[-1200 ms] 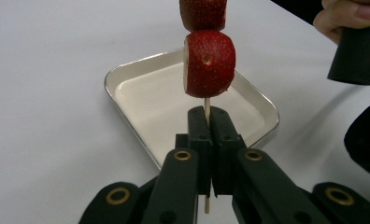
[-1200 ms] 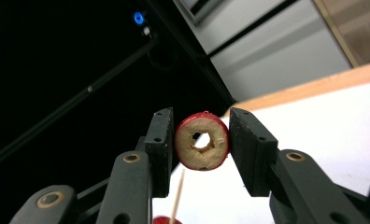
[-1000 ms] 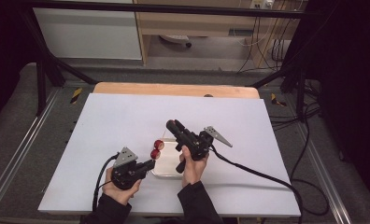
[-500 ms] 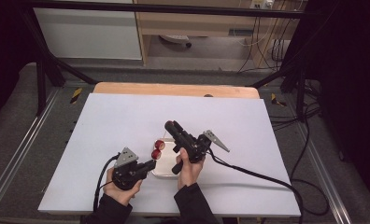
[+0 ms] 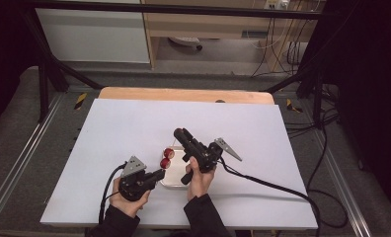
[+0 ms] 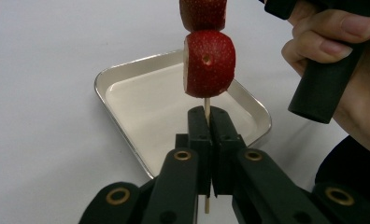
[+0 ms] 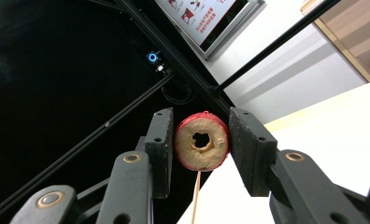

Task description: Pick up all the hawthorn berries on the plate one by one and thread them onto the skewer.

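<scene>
Barely a twitch: left gripper (image 6: 210,116) stays clamped on the skewer (image 6: 206,105) of strawberry pieces (image 6: 209,64), while the part-open right gripper (image 7: 202,140) pinches the cored slice (image 7: 188,156) at their 1 o'clock, so threading looks next.

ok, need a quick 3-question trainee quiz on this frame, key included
1. The left gripper has its jaws shut on: A) the skewer B) a strawberry piece C) nothing
2. How many strawberry pieces can be seen threaded on the skewer?
3. True or false: the right gripper has nothing between its jaws.

Key: 1 A. 2 two. 3 false, its jaws are shut on a red-skinned ring slice.
</scene>
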A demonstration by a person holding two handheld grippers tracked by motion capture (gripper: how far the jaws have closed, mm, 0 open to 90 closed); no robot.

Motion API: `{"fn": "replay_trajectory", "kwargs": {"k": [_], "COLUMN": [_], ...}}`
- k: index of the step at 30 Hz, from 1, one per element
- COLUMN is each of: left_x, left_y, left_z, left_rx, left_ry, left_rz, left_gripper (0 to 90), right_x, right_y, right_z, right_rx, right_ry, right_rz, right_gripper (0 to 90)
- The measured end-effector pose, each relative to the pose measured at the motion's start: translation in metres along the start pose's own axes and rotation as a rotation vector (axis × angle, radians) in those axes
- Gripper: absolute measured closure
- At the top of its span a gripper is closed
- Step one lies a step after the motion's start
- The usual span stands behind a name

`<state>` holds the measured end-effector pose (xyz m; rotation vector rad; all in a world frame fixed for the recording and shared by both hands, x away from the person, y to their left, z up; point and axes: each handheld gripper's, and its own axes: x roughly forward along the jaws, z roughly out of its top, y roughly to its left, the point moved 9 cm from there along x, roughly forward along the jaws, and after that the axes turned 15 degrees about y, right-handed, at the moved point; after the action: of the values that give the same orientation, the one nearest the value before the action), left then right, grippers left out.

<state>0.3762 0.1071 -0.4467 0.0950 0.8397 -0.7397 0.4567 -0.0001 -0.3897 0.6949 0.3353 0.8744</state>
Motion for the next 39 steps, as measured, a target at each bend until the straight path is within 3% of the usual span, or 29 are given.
{"fn": "replay_trajectory", "kwargs": {"k": [21, 26, 31, 36, 39], "left_x": [0.001, -0.002, 0.001, 0.003, 0.004], "left_y": [0.001, 0.002, 0.002, 0.005, 0.008], "left_z": [0.000, 0.002, 0.000, -0.001, -0.003], "left_rx": [-0.029, -0.033, -0.037, -0.026, -0.033], "left_ry": [-0.004, -0.016, 0.006, 0.003, 0.009], "left_rz": [0.002, 0.005, -0.003, 0.004, 0.004], "left_gripper": [88.6, 88.7, 88.7, 88.7, 88.7], "right_x": [0.003, 0.003, 0.003, 0.002, -0.001], "right_y": [-0.002, 0.000, 0.001, 0.002, 0.002], "right_z": [-0.016, -0.025, -0.033, -0.031, -0.031], "right_rx": [0.010, 0.000, -0.012, -0.057, -0.131], "right_ry": [0.022, 0.055, 0.074, 0.110, 0.163], "right_rz": [0.002, 0.006, 0.000, -0.025, -0.069], "right_gripper": [62.2, 62.4, 62.4, 61.5, 51.0]}}
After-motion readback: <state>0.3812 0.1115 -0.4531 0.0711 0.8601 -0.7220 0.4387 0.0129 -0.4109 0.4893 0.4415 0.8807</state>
